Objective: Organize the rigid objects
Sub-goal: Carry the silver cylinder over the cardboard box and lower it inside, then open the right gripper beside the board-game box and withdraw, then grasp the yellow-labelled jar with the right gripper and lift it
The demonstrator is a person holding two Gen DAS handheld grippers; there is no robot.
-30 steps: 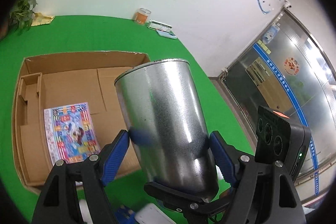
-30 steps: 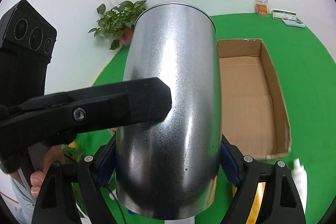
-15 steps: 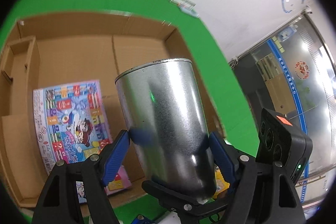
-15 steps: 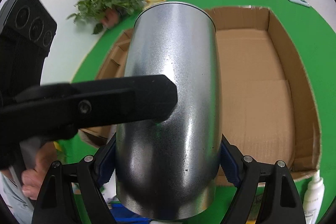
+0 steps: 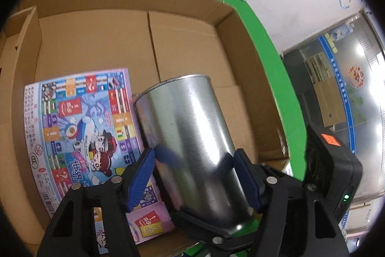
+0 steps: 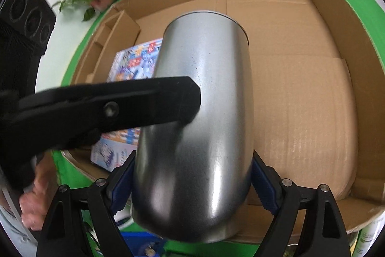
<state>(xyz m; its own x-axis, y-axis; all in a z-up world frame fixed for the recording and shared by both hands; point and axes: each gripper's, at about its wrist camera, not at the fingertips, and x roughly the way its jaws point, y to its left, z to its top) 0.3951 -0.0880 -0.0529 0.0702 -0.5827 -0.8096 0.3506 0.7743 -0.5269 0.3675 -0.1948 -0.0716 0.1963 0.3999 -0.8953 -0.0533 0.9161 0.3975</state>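
A smooth, speckled galvanised-metal cylinder (image 6: 199,127) is clamped between the right gripper (image 6: 192,187) 's blue-padded fingers and also between the left gripper (image 5: 195,175) (its fingers have just been closing on it), tilted over the corrugated cardboard box (image 5: 96,40) beside a glossy printed game board (image 5: 79,136).

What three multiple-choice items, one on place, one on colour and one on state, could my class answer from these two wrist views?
1. Where does the board game box lie?
A. inside the cardboard box
B. on the green cloth
C. on the metal can

2. What colour is the table cloth?
A. red
B. green
C. grey

3. How is the metal can held?
A. by neither hand-held gripper
B. lying loose in the box
C. between the right hand-held gripper pads

Key: 1 A, cardboard floor surrounds it; 2 B, green shows around the box; 3 C, blue pads press both can sides.
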